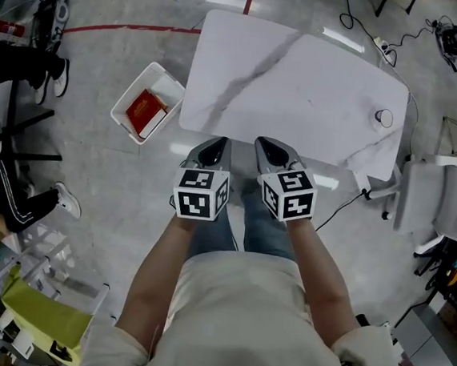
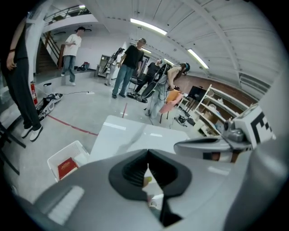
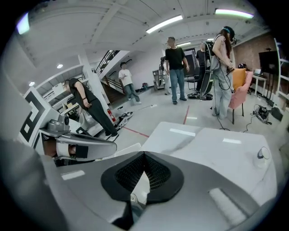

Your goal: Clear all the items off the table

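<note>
Seemingly, the left gripper (image 1: 213, 146) and right gripper (image 1: 269, 147) are hovering pressed together, empty, at the counter's (image 1: 303, 81) near edge; the next move is calling for reaching the small round thing (image 1: 384, 117) far right.

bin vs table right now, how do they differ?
The bin sits on the floor, left of the table. The bin holds a red item; the table bears only a small round thing near its right edge. The table is far larger, with grey veins; the bin is plain. Both are white.
</note>
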The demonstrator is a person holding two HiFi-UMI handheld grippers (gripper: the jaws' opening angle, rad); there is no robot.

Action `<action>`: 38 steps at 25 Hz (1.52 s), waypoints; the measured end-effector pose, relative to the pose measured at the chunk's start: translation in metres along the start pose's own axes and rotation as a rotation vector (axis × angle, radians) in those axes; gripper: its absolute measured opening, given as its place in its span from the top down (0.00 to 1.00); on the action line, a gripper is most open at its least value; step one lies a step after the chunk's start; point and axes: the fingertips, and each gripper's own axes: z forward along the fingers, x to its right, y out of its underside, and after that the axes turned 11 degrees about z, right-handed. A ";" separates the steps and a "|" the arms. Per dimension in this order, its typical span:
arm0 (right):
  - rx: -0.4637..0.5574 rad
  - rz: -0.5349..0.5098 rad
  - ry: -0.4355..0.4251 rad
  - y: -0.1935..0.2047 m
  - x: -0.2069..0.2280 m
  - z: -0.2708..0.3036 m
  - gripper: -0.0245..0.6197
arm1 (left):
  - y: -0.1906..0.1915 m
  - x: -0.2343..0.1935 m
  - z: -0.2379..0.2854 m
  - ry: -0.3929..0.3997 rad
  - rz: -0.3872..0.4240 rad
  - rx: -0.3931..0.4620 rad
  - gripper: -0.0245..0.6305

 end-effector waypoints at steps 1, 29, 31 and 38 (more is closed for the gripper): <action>0.007 0.007 0.007 0.000 0.007 -0.008 0.96 | -0.003 0.009 0.001 0.006 0.011 0.001 0.95; 0.216 0.177 0.193 0.012 0.211 -0.206 0.96 | -0.044 0.283 0.075 0.226 0.246 -0.020 0.95; 0.232 0.200 0.215 0.015 0.223 -0.219 0.96 | -0.045 0.299 0.078 0.242 0.263 -0.025 0.95; 0.274 0.269 0.283 0.033 0.257 -0.255 0.96 | -0.047 0.350 0.086 0.309 0.340 -0.039 0.95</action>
